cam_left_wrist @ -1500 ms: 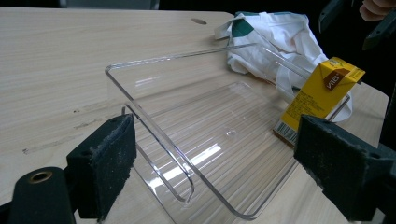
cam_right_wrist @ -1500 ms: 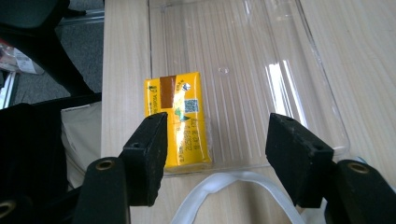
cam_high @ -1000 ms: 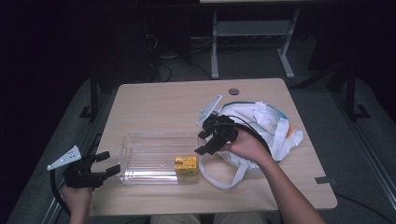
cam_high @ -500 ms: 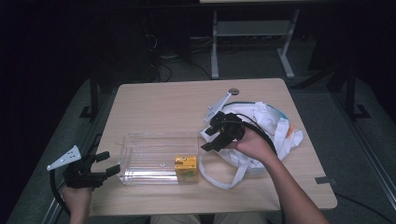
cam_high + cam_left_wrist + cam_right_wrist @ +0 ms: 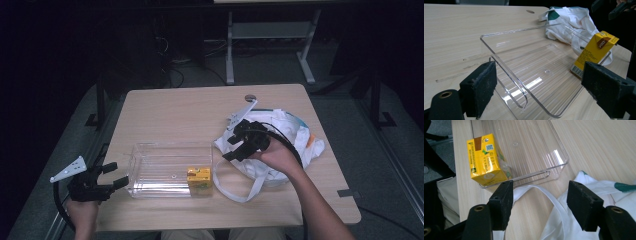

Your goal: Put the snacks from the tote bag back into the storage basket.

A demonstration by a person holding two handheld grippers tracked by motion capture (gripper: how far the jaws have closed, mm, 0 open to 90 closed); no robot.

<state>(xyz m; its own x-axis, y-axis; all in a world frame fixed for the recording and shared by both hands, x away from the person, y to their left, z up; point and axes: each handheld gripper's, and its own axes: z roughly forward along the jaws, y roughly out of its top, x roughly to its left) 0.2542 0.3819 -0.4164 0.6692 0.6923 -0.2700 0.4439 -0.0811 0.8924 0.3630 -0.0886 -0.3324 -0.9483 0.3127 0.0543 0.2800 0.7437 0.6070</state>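
Note:
A clear plastic bin (image 5: 165, 162) lies on the table with a yellow drink carton (image 5: 199, 179) standing in its near right corner. To its right a white cloth bag (image 5: 287, 135) is spread out, its strap (image 5: 235, 187) looping toward the bin. My right gripper (image 5: 230, 148) hovers over the bag's left edge, open and empty. In the right gripper view its jaws (image 5: 540, 202) frame the strap (image 5: 544, 192) and the bin's end (image 5: 544, 173), beside the carton (image 5: 486, 162). My left gripper (image 5: 116, 175) is open at the bin's left end, whose rim (image 5: 506, 72) runs between the wide-apart pads (image 5: 480, 87) without touching them.
The wooden table (image 5: 190, 110) has bare room behind the bin and a small round hole (image 5: 250, 98) near its far edge. A metal stand (image 5: 270, 35) is on the floor beyond. In the left gripper view the carton (image 5: 594, 53) and bag (image 5: 571, 22) lie ahead.
My right gripper has drifted a little to the right, away from the bin and further over the bag. The left gripper, bin and carton have stayed put.

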